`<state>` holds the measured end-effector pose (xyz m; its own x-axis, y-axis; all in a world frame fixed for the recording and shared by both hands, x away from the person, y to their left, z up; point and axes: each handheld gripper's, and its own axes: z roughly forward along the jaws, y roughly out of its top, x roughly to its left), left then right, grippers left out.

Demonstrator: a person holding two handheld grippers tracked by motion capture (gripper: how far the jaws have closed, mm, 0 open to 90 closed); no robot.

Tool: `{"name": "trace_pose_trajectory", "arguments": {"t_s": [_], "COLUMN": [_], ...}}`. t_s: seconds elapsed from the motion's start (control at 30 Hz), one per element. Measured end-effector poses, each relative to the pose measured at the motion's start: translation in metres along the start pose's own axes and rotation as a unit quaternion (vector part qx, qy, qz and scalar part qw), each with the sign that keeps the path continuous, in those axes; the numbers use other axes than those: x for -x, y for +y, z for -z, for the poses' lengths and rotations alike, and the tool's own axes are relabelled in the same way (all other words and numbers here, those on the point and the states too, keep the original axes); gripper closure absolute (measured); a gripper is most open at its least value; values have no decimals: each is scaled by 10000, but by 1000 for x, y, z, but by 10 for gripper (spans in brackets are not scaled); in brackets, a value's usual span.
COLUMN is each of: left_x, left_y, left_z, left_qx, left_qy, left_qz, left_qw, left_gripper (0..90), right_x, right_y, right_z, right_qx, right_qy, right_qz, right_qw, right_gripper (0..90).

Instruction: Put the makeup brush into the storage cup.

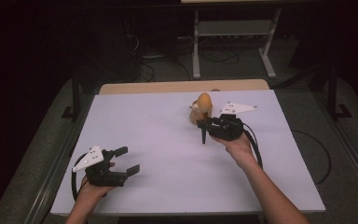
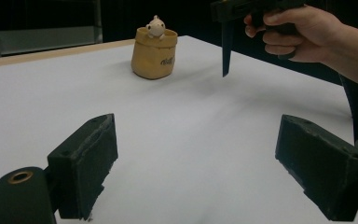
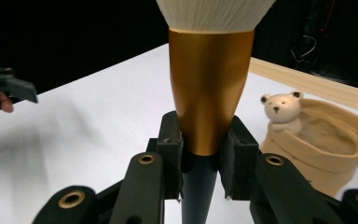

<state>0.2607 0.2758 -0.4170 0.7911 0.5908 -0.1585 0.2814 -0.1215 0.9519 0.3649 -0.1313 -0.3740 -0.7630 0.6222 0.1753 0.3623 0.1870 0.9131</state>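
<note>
1. Tan and sack-shaped, the holder (image 2: 154,53) stands upright toward the far side of the white table (image 1: 158,140); a small cream bear figure (image 3: 282,108) perches on its rim. In the right gripper view its inside looks like bare tan surface with nothing standing in it.
2. The right gripper (image 3: 200,154) has its jaws clenched on a makeup brush (image 3: 209,93), the pads pressing either side where the gold ferrule meets the dark handle. The pale bristles fan out above the ferrule at the top of that view.
3. From the left gripper view, the brush's dark, pointed handle hangs straight down from the person's right hand (image 2: 298,30), its tip above the table, just beside the holder and apart from it.
4. In the high view the brush head sits in front of the holder, so the two overlap there.
5. The left gripper (image 1: 128,163) rests near the table's near left corner, well apart from the holder, jaws released wide with bare table between them.
</note>
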Motion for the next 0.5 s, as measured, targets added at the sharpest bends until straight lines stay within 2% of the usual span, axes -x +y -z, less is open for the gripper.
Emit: {"name": "trace_pose_trajectory", "arguments": {"t_s": [0.5], "left_x": [-1], "left_y": [0], "left_z": [1], "left_qx": [67], "left_qy": [-25], "left_qz": [12], "left_qw": [10000], "left_gripper": [124], "right_x": [13], "right_y": [15], "right_z": [-4], "right_qx": [149], "right_qy": [-253], "right_qz": [-12], "right_qw": [9996], "right_gripper": [714]}}
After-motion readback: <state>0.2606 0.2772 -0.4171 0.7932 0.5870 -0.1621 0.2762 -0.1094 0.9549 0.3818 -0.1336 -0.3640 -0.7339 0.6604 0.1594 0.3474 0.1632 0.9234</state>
